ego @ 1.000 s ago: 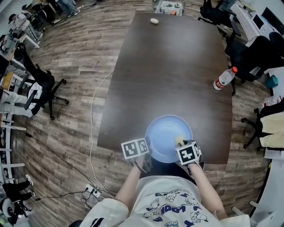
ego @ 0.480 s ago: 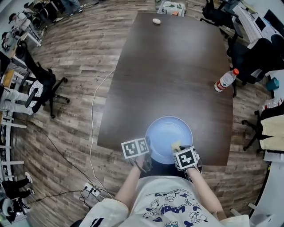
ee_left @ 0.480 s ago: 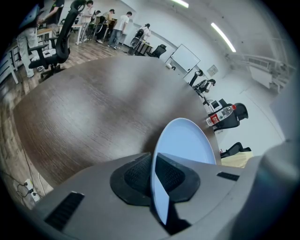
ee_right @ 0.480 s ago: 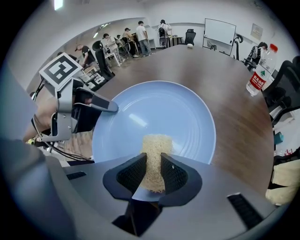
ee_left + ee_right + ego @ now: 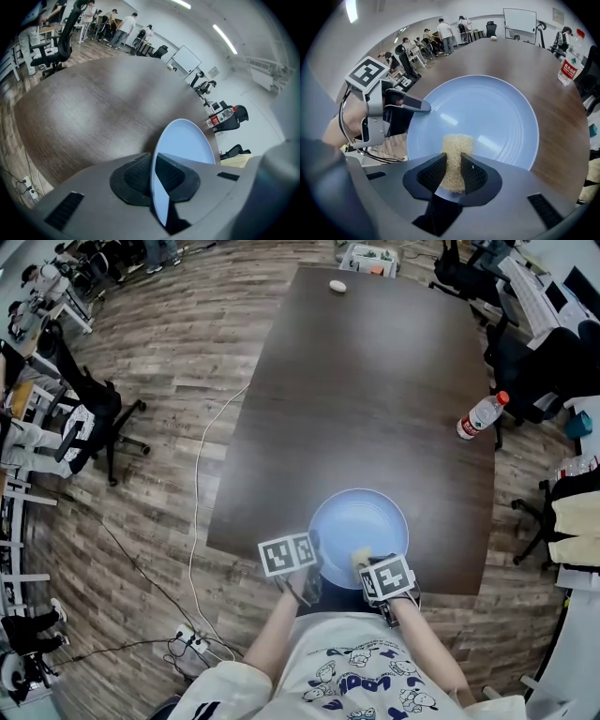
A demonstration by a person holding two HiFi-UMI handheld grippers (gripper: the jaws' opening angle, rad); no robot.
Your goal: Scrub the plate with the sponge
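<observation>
Rim of blue plate (image 5: 358, 521) clamped by left claw (image 5: 153, 174); sponge (image 5: 455, 149), pinched in right claw (image 5: 453, 171) and seemingly touching, is best pressed flat.

Nothing legible: the water bottle (image 5: 479, 415) at two o'clock on the surface (image 5: 375, 381) wears a red label with white print too small to read.

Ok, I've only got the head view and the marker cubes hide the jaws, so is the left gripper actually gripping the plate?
Observer: Yes, the left gripper is shut on the rim of the plate, which stands edge-on between its jaws.
Operator: And the right one?
Observer: The right gripper pinches the sponge between its jaws.
Operator: Is the sponge on the plate?
Observer: Its free end appears to rest on the plate's inner surface, near the rim.
</observation>
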